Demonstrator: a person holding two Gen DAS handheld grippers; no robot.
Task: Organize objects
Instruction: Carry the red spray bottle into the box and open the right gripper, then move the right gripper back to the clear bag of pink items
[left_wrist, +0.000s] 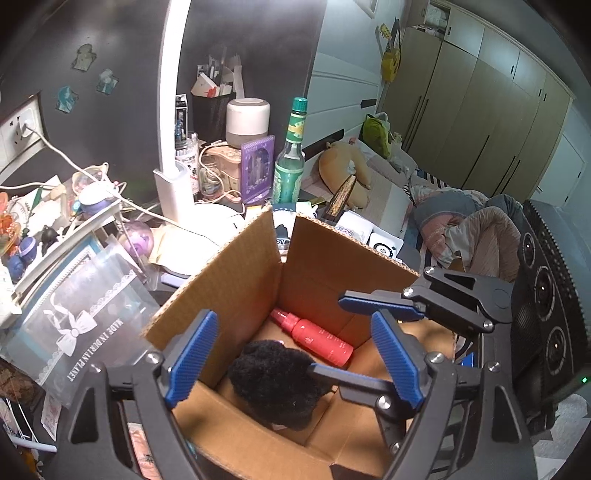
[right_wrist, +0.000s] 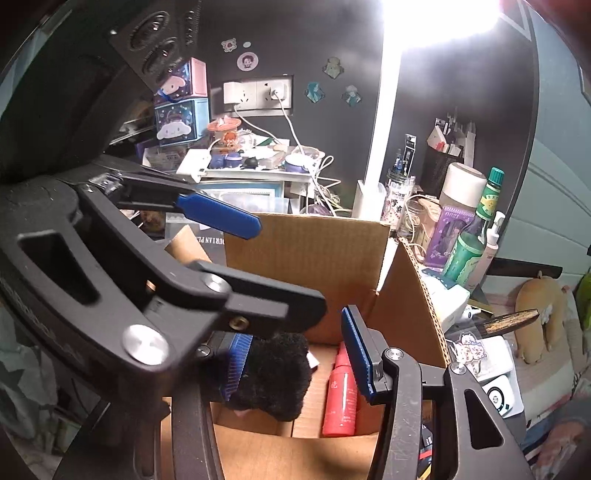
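An open cardboard box (left_wrist: 325, 273) (right_wrist: 306, 251) holds a red spray bottle (left_wrist: 314, 338) (right_wrist: 341, 398) lying on its floor and a black fuzzy item (left_wrist: 277, 384) (right_wrist: 273, 373). My left gripper (left_wrist: 295, 362) is open above the box, its blue fingers wide apart over the fuzzy item. My right gripper (right_wrist: 295, 362) is open too; its left finger (right_wrist: 236, 365) touches the fuzzy item's side, its right finger (right_wrist: 356, 354) stands apart from it. The right gripper's fingers (left_wrist: 373, 302) also reach into the box from the right in the left wrist view.
A cluttered desk lies behind the box: a green glass bottle (left_wrist: 290, 158) (right_wrist: 472, 236), a purple card (left_wrist: 256, 168), a white lamp post (left_wrist: 173, 122) (right_wrist: 373, 166), a clear bag (left_wrist: 81, 317), cables, figurines. A bed with a plush (left_wrist: 343, 170) is to the right.
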